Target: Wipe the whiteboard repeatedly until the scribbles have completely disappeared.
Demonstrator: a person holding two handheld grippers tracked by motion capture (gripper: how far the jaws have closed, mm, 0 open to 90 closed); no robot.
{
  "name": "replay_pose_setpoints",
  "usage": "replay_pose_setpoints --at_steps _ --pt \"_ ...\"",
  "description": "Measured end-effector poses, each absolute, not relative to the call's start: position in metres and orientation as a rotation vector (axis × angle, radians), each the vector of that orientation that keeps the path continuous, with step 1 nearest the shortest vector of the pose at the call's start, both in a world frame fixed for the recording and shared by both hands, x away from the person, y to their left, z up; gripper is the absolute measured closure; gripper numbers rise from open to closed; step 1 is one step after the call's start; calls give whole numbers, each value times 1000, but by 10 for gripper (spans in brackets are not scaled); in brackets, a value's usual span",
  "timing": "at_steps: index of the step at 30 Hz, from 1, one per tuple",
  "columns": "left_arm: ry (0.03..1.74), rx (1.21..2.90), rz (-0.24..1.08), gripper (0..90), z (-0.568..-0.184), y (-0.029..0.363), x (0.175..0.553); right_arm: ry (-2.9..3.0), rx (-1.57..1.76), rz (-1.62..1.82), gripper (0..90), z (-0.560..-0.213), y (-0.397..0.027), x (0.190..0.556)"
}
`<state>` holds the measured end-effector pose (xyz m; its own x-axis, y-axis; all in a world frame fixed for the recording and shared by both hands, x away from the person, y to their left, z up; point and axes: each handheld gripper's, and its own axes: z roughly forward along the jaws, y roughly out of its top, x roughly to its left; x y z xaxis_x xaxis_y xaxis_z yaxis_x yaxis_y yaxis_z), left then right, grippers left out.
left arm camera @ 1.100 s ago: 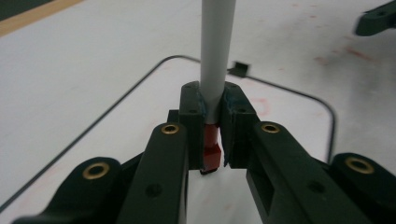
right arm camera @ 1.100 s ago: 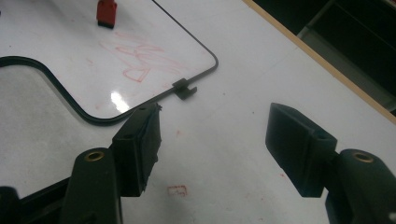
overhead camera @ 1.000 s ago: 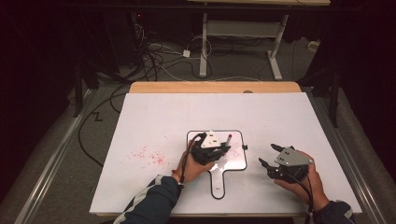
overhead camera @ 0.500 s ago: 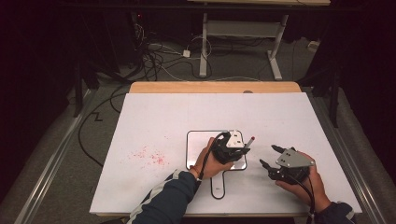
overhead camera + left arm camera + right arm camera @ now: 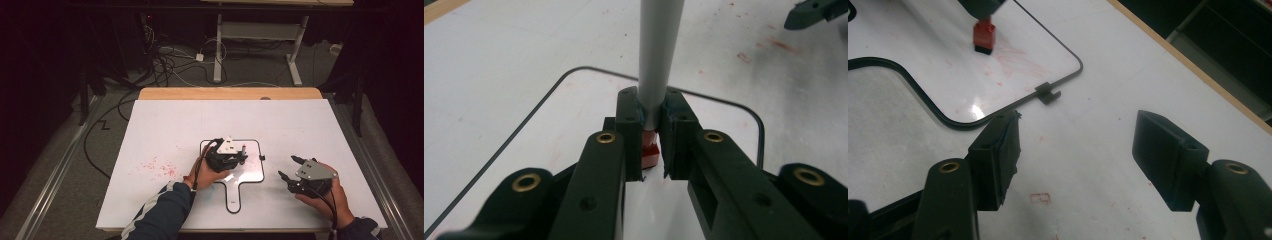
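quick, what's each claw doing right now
Left claw: closed on a grey marker with a red tip, over the small handled whiteboard.
Right claw: open, holding nothing.

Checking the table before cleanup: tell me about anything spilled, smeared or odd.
Red marker smears stand out: a speckled patch on the white table left of the small whiteboard, and faint red streaks on the whiteboard by the red-tipped marker that the left gripper holds.

The left gripper (image 5: 242, 152) (clamping a grey marker (image 5: 658, 60)) has slid rightward across the whiteboard (image 5: 252, 172).
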<state>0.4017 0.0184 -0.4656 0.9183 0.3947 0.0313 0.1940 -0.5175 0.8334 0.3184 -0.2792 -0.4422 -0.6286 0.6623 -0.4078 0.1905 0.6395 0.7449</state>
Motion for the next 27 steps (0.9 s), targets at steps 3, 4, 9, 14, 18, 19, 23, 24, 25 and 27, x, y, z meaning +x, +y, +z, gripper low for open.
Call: replay_pose_setpoints --at_steps 3,4,9,14,18,19,23,24,25,27 --pt "439 2127 279 785 -466 32 401 2167 662 878 364 -442 -279 318" --pt "448 2128 278 785 -466 35 402 2167 662 877 364 -442 -279 318" --pt "451 2153 295 784 -466 41 404 2172 660 873 364 -443 -278 318" --pt "436 2157 289 787 -465 19 408 2184 654 862 364 -445 -276 320" --pt "393 2178 275 787 -463 -3 411 2183 648 865 364 -444 -275 320" --pt "384 2180 275 787 -463 -8 411 2184 650 865 364 -444 -275 320" --pt "359 2174 260 787 -463 -25 412 2184 648 865 364 -445 -277 320" --pt "349 2176 257 787 -463 -29 412 2183 647 867 364 -445 -277 320" --pt "335 2179 259 787 -462 -32 412 2183 646 867 364 -444 -278 320" --pt "306 2189 273 787 -462 -38 410 2180 647 870 364 -444 -278 320"
